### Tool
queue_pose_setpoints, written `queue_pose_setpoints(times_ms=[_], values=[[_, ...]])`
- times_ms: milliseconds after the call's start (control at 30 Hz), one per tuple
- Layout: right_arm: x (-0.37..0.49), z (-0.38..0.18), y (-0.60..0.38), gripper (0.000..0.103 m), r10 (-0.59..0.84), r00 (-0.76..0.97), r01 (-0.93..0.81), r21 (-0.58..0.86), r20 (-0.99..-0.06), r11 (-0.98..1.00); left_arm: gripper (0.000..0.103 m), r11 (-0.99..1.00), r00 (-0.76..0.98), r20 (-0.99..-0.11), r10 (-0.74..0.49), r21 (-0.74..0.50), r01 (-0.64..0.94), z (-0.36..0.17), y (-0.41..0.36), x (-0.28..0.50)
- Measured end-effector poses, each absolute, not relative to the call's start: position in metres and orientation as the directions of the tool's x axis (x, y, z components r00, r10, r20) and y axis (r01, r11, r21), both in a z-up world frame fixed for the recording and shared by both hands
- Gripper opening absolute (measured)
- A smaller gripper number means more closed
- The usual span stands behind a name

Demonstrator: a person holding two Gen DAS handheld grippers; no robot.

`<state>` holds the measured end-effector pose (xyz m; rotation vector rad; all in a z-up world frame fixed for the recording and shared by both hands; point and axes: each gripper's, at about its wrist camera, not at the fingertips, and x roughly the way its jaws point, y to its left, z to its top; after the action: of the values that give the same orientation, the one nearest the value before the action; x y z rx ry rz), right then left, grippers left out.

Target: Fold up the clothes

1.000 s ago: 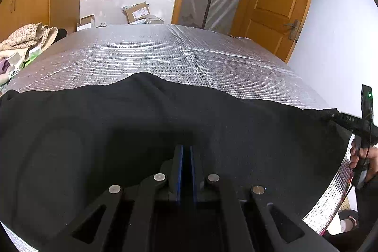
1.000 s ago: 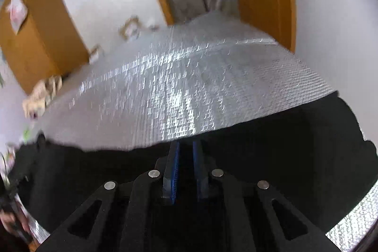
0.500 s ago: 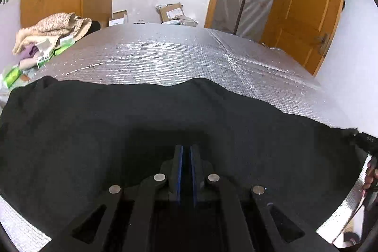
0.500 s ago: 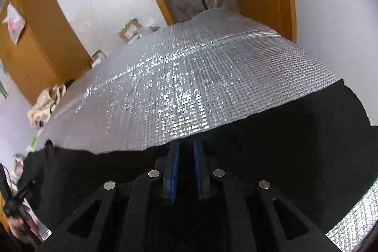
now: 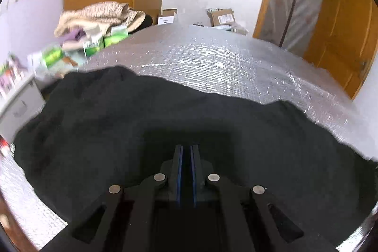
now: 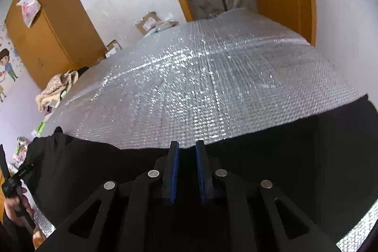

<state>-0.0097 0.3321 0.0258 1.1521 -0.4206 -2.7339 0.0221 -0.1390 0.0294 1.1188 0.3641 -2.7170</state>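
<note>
A black garment (image 5: 141, 122) lies spread across the near part of a silver quilted mat (image 5: 224, 63). In the left wrist view my left gripper (image 5: 186, 148) sits over the cloth, its blue pads almost touching and pinched on the fabric. In the right wrist view the garment (image 6: 295, 145) fills the bottom, its far edge running right at my right gripper (image 6: 187, 145). Its blue pads stand a little apart with black cloth between them. At the far left a hand (image 6: 14, 207) holds the left gripper (image 6: 14, 178) at the garment's other end.
A pile of beige and purple clothes (image 5: 99, 13) and green packets (image 5: 54, 56) sit off the mat's left side. Cardboard boxes (image 5: 222, 17) lie on the floor beyond. An orange door (image 5: 349, 39) stands right, a wardrobe (image 6: 47, 27) left.
The left gripper has swung leftward, bringing the clothes pile and wall into view. The garment's far edge has shifted with it. The right gripper's pads stand slightly wider apart.
</note>
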Motion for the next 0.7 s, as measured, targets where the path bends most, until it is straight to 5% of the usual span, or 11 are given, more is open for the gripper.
queue_pose_setpoints(times_ms=[700], values=[[-0.011,0.021,0.327,0.014,-0.208,-0.705,0.01,0.283,-0.679,-0.959,0.009,-0.966,-0.699,-0.71,-0.082,-0.117,0.233,0.024,-0.13,0.009]])
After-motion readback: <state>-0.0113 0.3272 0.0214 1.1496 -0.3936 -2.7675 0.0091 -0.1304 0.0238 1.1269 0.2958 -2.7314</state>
